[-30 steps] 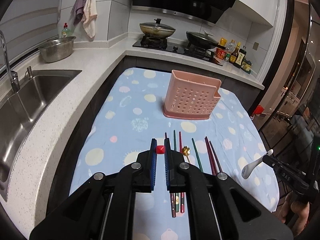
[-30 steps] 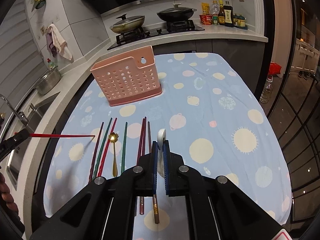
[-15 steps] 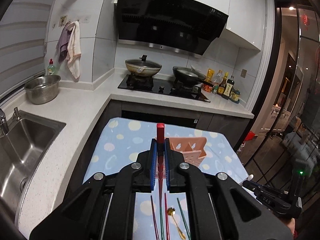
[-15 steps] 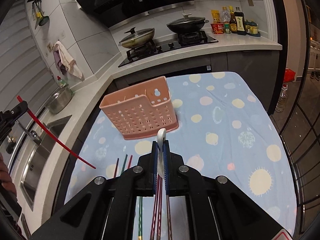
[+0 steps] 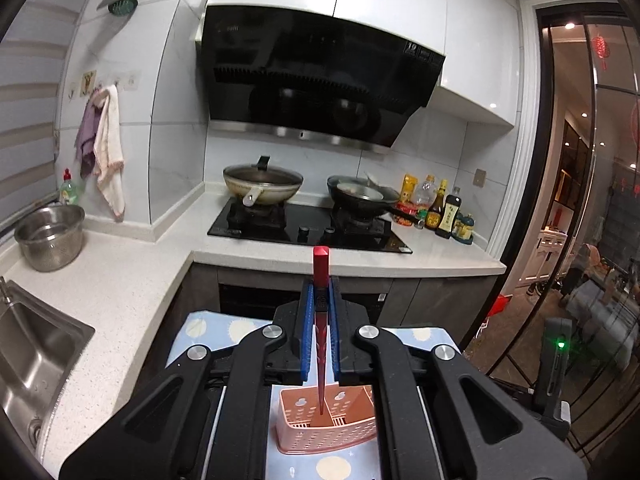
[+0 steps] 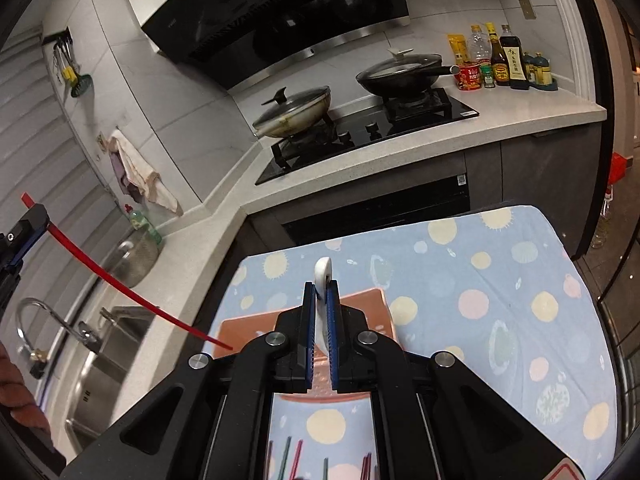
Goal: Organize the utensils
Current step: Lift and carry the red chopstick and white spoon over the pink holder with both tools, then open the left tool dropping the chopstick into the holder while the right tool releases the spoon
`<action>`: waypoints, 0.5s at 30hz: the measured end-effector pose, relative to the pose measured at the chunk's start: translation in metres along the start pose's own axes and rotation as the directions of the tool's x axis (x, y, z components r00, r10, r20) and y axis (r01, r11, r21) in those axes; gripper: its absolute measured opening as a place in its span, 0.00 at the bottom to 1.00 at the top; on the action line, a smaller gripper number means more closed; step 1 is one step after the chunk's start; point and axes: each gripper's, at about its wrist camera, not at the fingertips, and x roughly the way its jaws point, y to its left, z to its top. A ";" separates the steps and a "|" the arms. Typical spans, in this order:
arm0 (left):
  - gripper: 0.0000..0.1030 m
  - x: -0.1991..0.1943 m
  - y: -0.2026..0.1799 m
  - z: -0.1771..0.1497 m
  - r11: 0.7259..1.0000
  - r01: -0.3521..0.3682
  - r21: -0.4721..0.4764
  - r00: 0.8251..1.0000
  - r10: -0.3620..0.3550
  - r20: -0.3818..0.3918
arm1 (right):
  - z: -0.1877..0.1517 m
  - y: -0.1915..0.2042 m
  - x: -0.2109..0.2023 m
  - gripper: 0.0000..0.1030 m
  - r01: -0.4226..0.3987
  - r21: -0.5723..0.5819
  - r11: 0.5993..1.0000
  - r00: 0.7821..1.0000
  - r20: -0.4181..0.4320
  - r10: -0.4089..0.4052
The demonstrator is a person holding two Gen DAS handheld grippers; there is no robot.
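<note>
Above the pink caddy (image 5: 326, 426), my left gripper (image 5: 320, 334) pinches a red chopstick (image 5: 320, 320); at three o'clock, my right gripper (image 6: 319, 332) pinches a white spoon (image 6: 322, 280). Nothing is stowed yet; more chopsticks (image 6: 294, 460) wait on the cloth (image 6: 500, 280).

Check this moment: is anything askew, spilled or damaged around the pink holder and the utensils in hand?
Nothing stands out. The left gripper is shut on a red chopstick whose tip hangs over the pink holder, which stands upright on the tablecloth. The right gripper is shut on a white spoon.
</note>
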 end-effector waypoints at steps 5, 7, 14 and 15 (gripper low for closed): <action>0.07 0.033 0.010 -0.020 1.000 -0.024 -0.015 0.997 0.023 -0.076 | -0.004 -0.008 0.036 0.06 0.022 0.000 1.000 0.998 -0.063 -0.022; 0.07 0.044 0.014 -0.030 0.999 -0.034 -0.021 0.994 0.031 -0.104 | -0.007 -0.010 0.046 0.06 0.030 -0.004 1.000 0.996 -0.082 -0.030; 0.09 0.061 0.023 -0.052 0.997 -0.066 -0.028 0.984 0.061 -0.166 | -0.013 -0.010 0.050 0.15 0.082 -0.045 0.996 0.995 -0.058 -0.085; 0.10 0.060 0.022 -0.053 0.997 -0.073 -0.024 0.984 0.068 -0.164 | -0.013 -0.010 0.048 0.21 0.083 -0.046 0.995 0.995 -0.052 -0.086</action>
